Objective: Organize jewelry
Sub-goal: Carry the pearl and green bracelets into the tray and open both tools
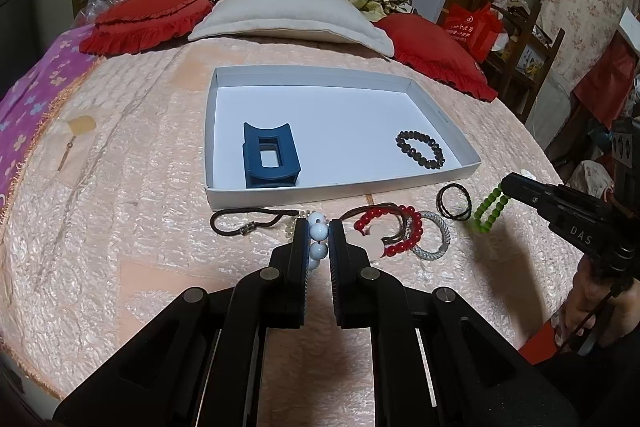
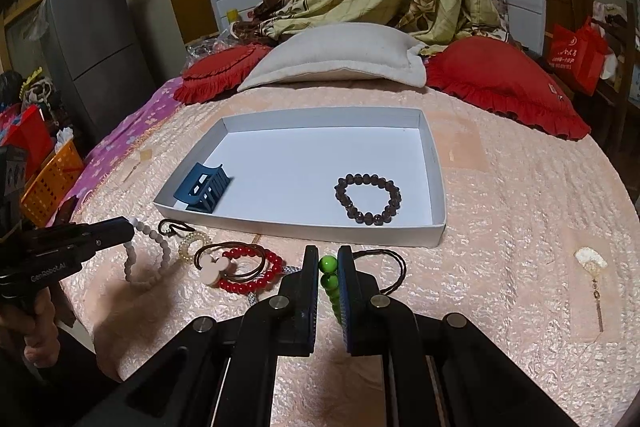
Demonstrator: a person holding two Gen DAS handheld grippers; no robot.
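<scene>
A white tray (image 1: 440,115) (image 2: 434,163) lies on the bed and holds a blue hair claw (image 1: 270,157) (image 2: 204,189) and a dark bead bracelet (image 1: 420,149) (image 2: 368,199). My left gripper (image 1: 319,233) (image 2: 132,227) is shut on a pale bead bracelet (image 1: 318,231) (image 2: 146,259), lifted off the cover. My right gripper (image 2: 329,261) (image 1: 505,187) is shut on a green bead bracelet (image 2: 329,277) (image 1: 488,211). In front of the tray lie a red bead bracelet (image 1: 406,233) (image 2: 256,273), brown cords (image 1: 248,223), a silver bangle (image 1: 434,237) and a black hair tie (image 1: 454,201) (image 2: 394,267).
Red cushions (image 1: 146,17) (image 2: 504,83) and a white pillow (image 1: 288,15) lie behind the tray. A small white pendant (image 2: 590,259) lies on the cover at the right. An orange basket (image 2: 50,183) and a fridge (image 2: 92,43) stand left of the bed.
</scene>
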